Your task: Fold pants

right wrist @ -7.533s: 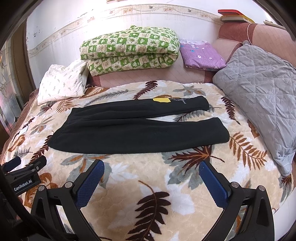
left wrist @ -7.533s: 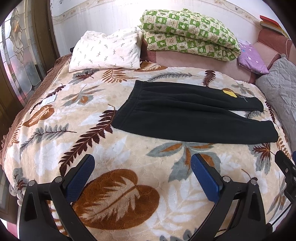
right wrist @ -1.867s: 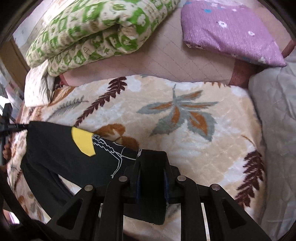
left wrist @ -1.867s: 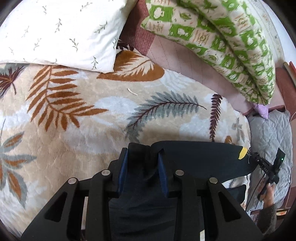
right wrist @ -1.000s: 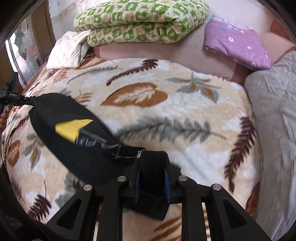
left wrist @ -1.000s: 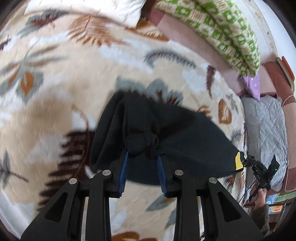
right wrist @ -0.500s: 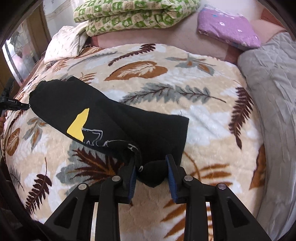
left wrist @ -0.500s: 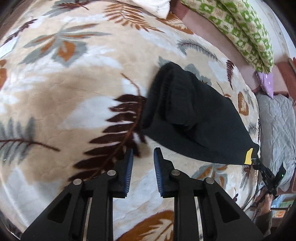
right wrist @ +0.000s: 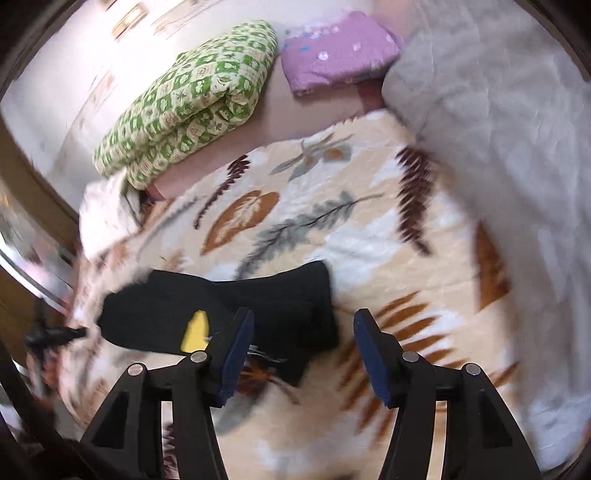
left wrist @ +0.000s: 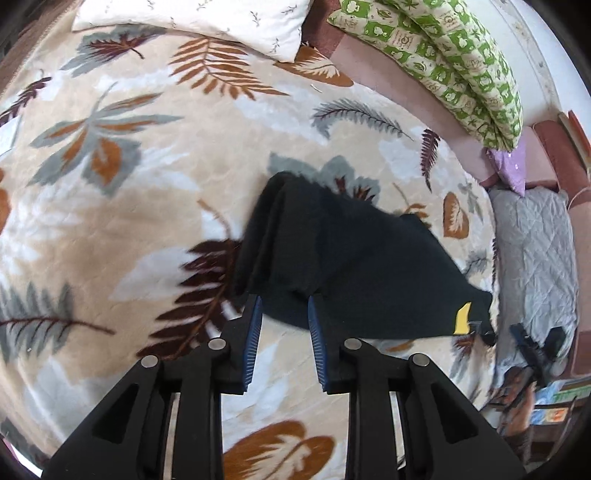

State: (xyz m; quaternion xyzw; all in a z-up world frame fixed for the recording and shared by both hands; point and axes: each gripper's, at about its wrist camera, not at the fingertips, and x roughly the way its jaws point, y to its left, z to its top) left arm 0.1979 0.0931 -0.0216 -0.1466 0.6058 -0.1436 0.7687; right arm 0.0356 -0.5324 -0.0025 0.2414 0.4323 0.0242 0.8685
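The black pants (left wrist: 351, 258) lie folded lengthwise, leg on leg, on the leaf-patterned bedspread (left wrist: 110, 192). A yellow patch (left wrist: 462, 318) shows near the cuff end. My left gripper (left wrist: 284, 299) hovers over the waist end. Its jaws are opening with a narrow gap, and the cloth lies beneath them, not pinched. In the blurred right wrist view the pants (right wrist: 221, 306) and the yellow patch (right wrist: 195, 328) lie just beyond my right gripper (right wrist: 303, 314). The right jaws are opening wide, over the cuff end without pressing on it.
A green checked quilt (left wrist: 443, 55) and a white pillow (left wrist: 203, 18) lie at the head of the bed. A purple pillow (right wrist: 340, 48) and a grey quilted blanket (right wrist: 498, 129) fill the right side. The right hand's gripper shows at the bed's edge (left wrist: 532, 350).
Both grippers carried the far leg over onto the near one, then let go. The left gripper now sits closer over the waist. The right jaws have spread and the view has rolled.
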